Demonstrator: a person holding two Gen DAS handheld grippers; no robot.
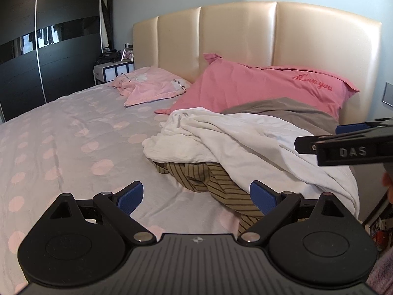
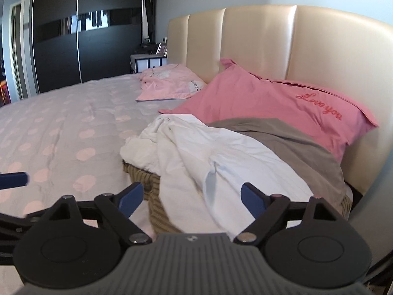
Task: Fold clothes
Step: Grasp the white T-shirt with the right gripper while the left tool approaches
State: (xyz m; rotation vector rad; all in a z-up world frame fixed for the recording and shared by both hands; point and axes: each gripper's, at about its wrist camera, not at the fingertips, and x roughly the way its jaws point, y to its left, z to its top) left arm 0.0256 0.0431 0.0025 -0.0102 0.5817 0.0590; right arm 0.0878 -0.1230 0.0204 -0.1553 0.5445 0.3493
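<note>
A crumpled white garment [image 2: 196, 152] lies on the bed [image 2: 61, 127] near its right edge, just below the pink pillow [image 2: 282, 108]. Its long axis seems to run from the bunched end near the bed's middle toward the right edge, though the folds make this hard to judge. It covers an olive striped garment [image 1: 216, 184] and overlaps a grey cloth [image 2: 294, 140]. The left gripper [image 1: 196, 196] and right gripper [image 2: 191, 198] both hover with fingers spread wide, gripping nothing.
</note>
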